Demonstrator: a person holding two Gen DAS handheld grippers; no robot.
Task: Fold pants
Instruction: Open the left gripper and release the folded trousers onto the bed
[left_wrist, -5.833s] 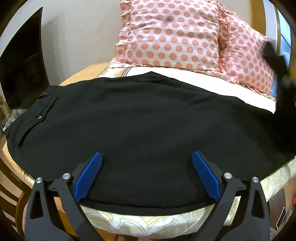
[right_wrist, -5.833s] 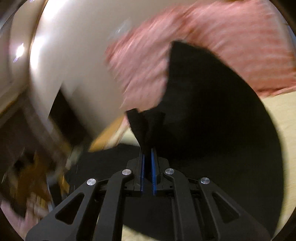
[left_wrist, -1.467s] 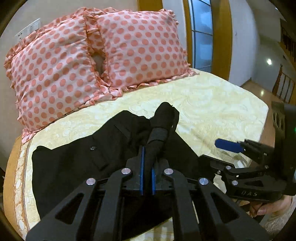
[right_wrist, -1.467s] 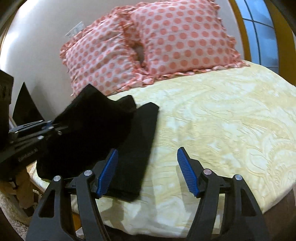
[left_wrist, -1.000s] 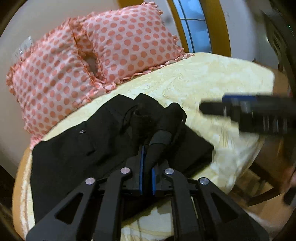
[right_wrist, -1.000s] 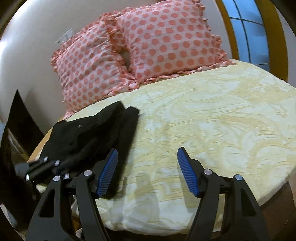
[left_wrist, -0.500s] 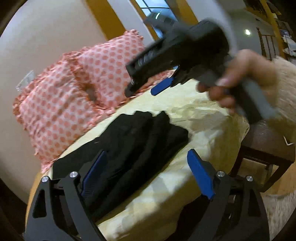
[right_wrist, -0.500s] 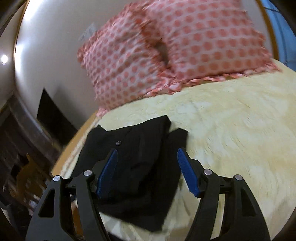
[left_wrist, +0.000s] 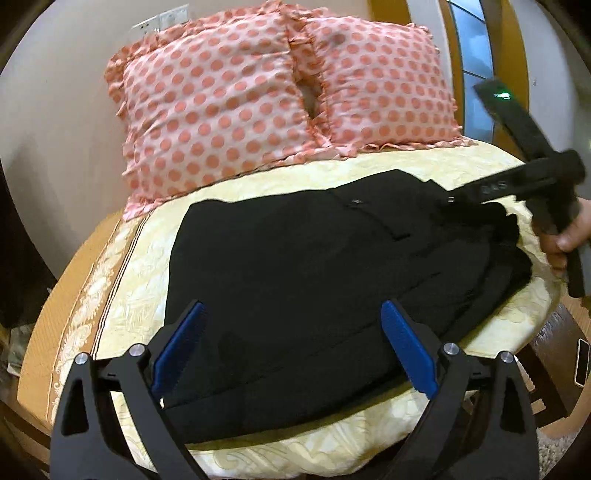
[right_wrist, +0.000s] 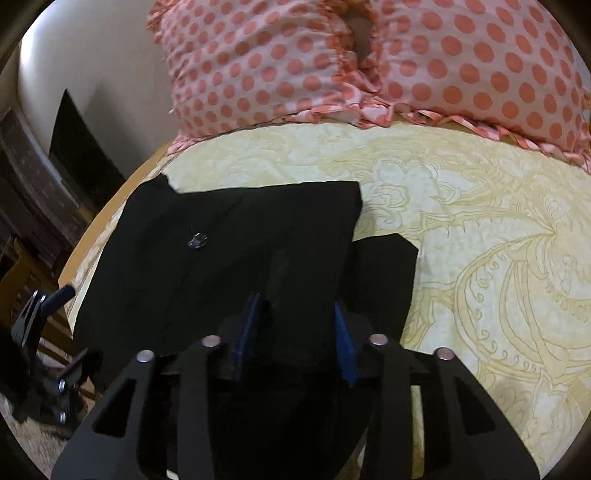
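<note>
The black pants (left_wrist: 314, 266) lie folded into a thick stack at the near corner of the bed; they also show in the right wrist view (right_wrist: 229, 258), with a small button facing up. My left gripper (left_wrist: 295, 325) is open and empty, just above the stack's near edge. My right gripper (right_wrist: 295, 314) is open but narrowed, its blue pads down around a raised fold of the pants at the stack's right end. In the left wrist view the right gripper's body (left_wrist: 517, 184) reaches in from the right onto the cloth.
Two pink polka-dot pillows (left_wrist: 280, 96) stand against the wall at the head of the bed. The yellow patterned bedspread (right_wrist: 480, 221) stretches to the right of the pants. A wooden bed edge (left_wrist: 48, 302) and dark furniture (right_wrist: 44, 192) lie to the left.
My left gripper let go of the pants, opened and drew back to the near edge. My right gripper came down onto the stack's right end and narrowed around a fold.
</note>
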